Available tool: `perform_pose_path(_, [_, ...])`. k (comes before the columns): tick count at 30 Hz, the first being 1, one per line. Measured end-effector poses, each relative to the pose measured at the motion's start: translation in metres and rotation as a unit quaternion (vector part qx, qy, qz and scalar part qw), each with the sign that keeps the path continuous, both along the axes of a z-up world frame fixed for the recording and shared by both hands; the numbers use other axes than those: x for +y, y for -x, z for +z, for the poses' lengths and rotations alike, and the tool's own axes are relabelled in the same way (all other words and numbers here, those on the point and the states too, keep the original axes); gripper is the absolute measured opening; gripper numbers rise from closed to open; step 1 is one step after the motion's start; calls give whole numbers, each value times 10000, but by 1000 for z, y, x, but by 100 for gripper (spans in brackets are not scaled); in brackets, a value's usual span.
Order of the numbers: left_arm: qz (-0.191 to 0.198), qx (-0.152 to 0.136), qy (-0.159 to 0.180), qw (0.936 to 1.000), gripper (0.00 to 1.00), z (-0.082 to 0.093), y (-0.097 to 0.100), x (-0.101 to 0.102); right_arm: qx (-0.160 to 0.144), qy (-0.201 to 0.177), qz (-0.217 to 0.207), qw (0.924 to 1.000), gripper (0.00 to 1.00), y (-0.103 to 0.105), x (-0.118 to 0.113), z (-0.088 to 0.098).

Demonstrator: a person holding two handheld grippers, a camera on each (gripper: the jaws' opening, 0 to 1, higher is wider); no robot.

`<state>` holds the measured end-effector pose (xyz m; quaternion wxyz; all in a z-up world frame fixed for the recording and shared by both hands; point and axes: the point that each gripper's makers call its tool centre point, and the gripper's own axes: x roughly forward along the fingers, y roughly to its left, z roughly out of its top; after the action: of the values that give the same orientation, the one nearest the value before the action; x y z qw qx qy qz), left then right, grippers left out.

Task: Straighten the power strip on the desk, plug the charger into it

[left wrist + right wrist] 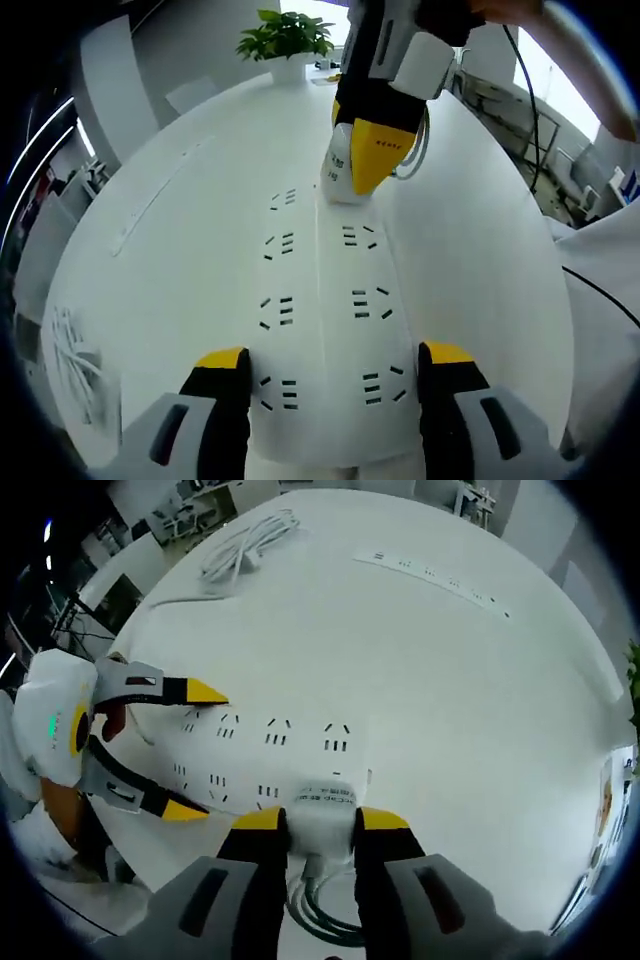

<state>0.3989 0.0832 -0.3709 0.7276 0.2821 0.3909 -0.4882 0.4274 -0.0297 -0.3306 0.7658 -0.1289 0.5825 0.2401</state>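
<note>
A white power strip (pixel 325 300) with two rows of sockets lies flat on the white desk (pixel 200 180). My left gripper (pixel 335 362) straddles its near end, both yellow-tipped jaws pressed against its long sides. At the far end my right gripper (pixel 378 150) comes down from above, shut on a white charger (pixel 338 170) that rests on the strip's top face. In the right gripper view the charger (pixel 322 805) sits between my right gripper's (pixel 320 820) jaws at the strip's (pixel 270 745) near edge. The left gripper (pixel 192 750) clamps the strip's left end. The charger's prongs are hidden.
A potted plant (pixel 285 40) stands at the desk's far end. A coiled white cable (pixel 245 540) lies on the desk, and a slim socket bar (pixel 430 575) is set into its surface. A grey-green cord (pixel 320 915) loops under the right gripper.
</note>
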Motion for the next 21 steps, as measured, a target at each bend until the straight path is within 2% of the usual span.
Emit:
perform_pose_path(8, [15, 15, 14, 10000, 69, -1, -4, -1, 1, 23, 8, 10000, 25, -1, 2, -6])
perform_pose_path(17, [95, 19, 41, 9999, 69, -2, -7, -1, -230, 85, -33, 9997, 27, -7, 4, -14])
perform_pose_path(21, [110, 26, 51, 9999, 69, -5, -17, 1, -304, 14, -18, 9995, 28, -6, 3, -13])
